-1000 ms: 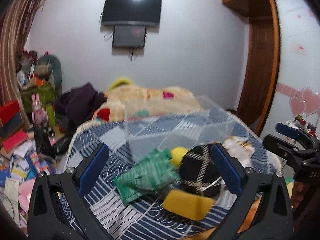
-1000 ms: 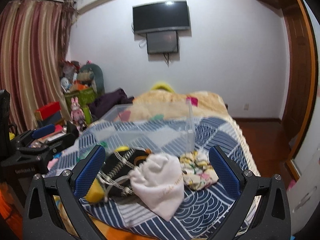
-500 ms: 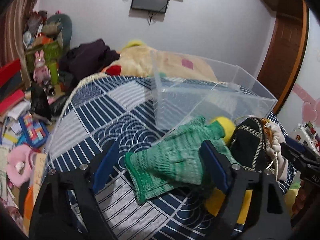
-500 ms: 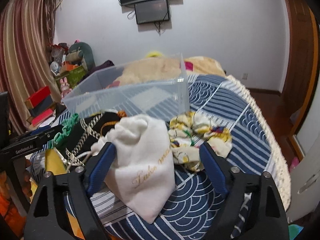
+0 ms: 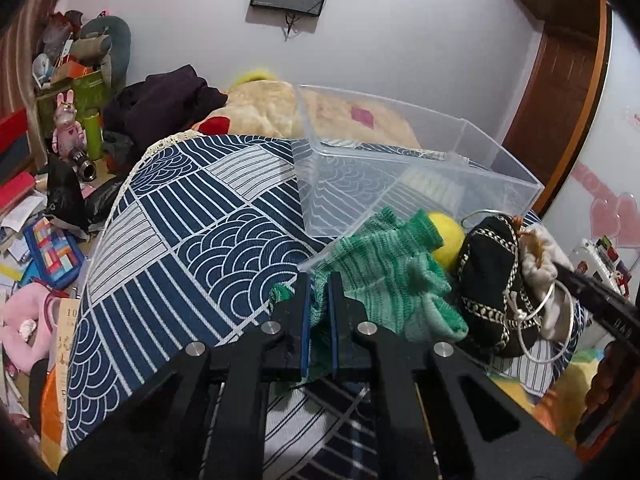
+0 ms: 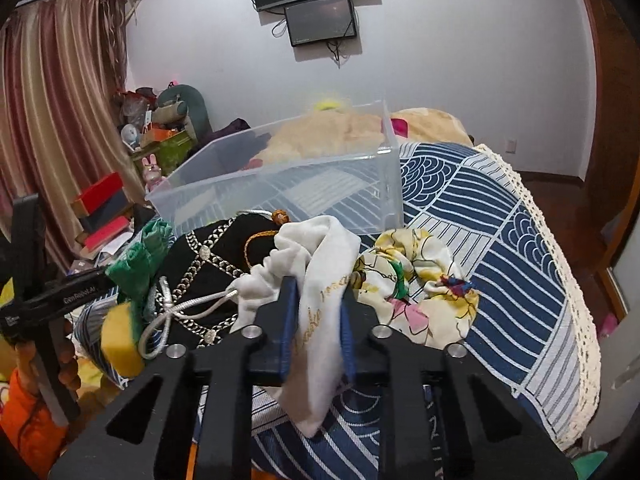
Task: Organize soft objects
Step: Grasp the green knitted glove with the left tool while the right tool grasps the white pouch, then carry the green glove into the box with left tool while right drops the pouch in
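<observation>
My left gripper (image 5: pixel 319 280) is shut on the green knitted glove (image 5: pixel 384 264), which lies on the blue patterned cloth in front of the clear plastic box (image 5: pixel 404 168). My right gripper (image 6: pixel 318 286) is shut on the white drawstring pouch (image 6: pixel 320 264), which droops between the jaws. Beside the pouch lie a black pouch with silver trim (image 6: pixel 208 256), also in the left wrist view (image 5: pixel 492 280), a floral scrunchie (image 6: pixel 416 280) and a yellow sponge (image 6: pixel 118 340). A yellow ball (image 5: pixel 446 236) sits behind the glove. The clear box (image 6: pixel 288 188) shows nothing inside.
The blue patterned cloth (image 5: pixel 192 240) covers a rounded surface with a lace edge (image 6: pixel 576 320). A beige plush (image 5: pixel 264 108) and dark clothes (image 5: pixel 160 100) lie behind the box. Clutter covers the floor at the left (image 5: pixel 44 240). A wooden door (image 5: pixel 560 92) stands at the right.
Both grippers moved down and forward to the pile and closed: the left on the green glove, the right on the white pouch. The pouch now hangs bunched between the jaws.
</observation>
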The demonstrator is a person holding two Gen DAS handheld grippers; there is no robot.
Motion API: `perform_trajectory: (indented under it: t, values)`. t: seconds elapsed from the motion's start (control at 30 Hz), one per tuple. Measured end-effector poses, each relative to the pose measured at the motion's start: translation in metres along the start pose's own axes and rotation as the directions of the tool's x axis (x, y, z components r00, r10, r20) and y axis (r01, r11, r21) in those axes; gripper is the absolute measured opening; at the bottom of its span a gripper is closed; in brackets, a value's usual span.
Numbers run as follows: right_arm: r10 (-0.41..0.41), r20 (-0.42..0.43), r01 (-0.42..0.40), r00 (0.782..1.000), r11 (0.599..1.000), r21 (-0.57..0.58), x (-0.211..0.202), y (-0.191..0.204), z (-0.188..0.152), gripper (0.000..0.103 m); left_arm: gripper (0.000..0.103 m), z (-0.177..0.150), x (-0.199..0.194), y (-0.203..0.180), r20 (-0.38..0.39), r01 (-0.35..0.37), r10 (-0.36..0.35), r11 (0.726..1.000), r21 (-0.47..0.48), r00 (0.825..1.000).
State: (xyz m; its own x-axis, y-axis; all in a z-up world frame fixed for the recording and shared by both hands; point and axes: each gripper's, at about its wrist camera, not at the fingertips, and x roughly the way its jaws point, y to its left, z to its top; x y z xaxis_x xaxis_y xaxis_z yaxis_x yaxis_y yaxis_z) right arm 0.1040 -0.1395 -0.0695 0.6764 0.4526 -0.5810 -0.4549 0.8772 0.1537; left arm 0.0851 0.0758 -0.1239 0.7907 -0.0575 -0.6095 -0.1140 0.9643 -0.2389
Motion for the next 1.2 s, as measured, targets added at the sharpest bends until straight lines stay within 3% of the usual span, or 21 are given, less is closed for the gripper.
perform_trajectory:
  t: [0.57,0.83,0.93,1.0,1.07,1.2]
  values:
    - [-0.015,0.191,0.027,0.982,0.998,-0.063,-0.049,0.012,0.034,0.013,0.003,0.031,-0.063,-0.012,0.174,0.011,-0.015,1.0,0.024,0.985]
    - [-0.003,0.251,0.027,0.968,0.995,-0.091,-0.046,0.016,0.059,0.013,0.001,0.058,-0.088,-0.028,0.272,0.02,-0.046,0.995,0.097,0.961]
    - [0.011,0.253,0.013,0.968,0.996,-0.094,-0.04,0.02,0.063,0.013,0.003,0.063,-0.084,-0.03,0.256,0.003,-0.034,0.992,0.123,0.966]
    - [0.018,0.244,0.004,0.97,0.996,-0.093,-0.035,0.022,0.061,0.013,0.02,0.061,-0.071,-0.023,0.196,0.005,-0.028,0.994,0.114,0.98]
    - [0.025,0.225,-0.004,0.974,0.996,-0.094,-0.031,0.024,0.057,0.013,0.057,0.053,-0.057,-0.012,0.134,0.007,-0.018,0.997,0.082,0.991]
    - [0.024,0.188,-0.009,0.982,0.996,-0.084,-0.024,0.021,0.049,0.013,0.062,0.032,-0.029,0.012,0.031,0.002,-0.002,1.0,0.02,1.0]
